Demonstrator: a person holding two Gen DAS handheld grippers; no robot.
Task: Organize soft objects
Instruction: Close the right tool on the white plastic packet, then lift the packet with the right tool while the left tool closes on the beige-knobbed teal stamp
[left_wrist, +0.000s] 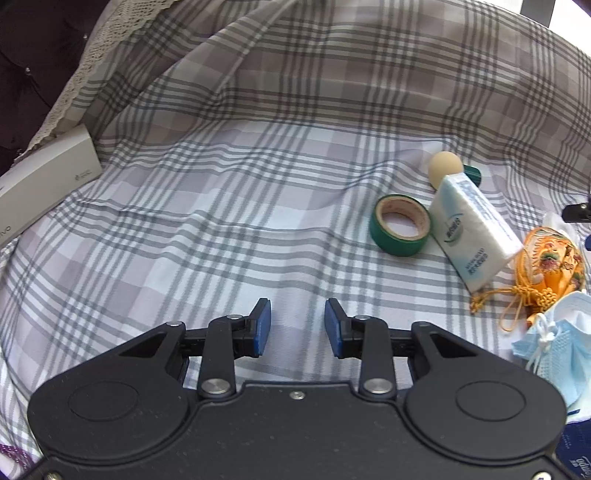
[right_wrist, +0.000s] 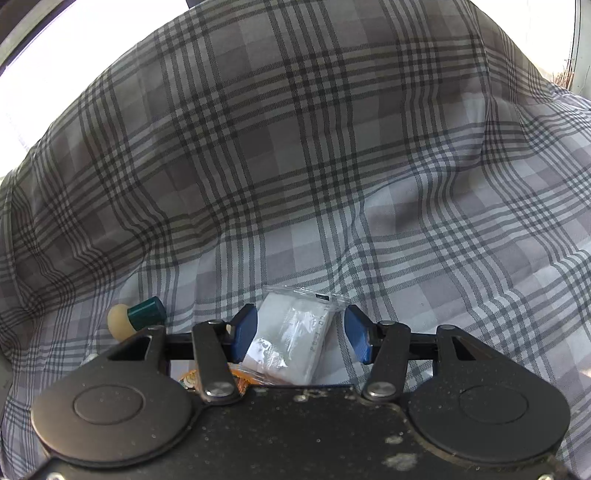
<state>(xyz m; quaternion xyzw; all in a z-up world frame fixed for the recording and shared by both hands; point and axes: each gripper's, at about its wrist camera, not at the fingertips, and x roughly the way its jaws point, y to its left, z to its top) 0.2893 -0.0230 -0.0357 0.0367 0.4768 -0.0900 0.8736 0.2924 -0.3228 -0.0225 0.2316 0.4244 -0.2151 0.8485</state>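
Beneath the right tool (right_wrist: 301, 334), an orange item is mostly hidden; the clear packet (right_wrist: 291, 338) lies between its spread fingers, ungripped on the plaid cloth (right_wrist: 295, 147). The left tool (left_wrist: 297, 326) hangs released, empty.

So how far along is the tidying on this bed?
Barely begun, it seems. Nothing looks sorted: the tissue pack, green tape roll, orange pouch and blue face mask lie in one loose cluster. The left gripper is open and empty. The right gripper is open around a clear packet, not yet gripping.
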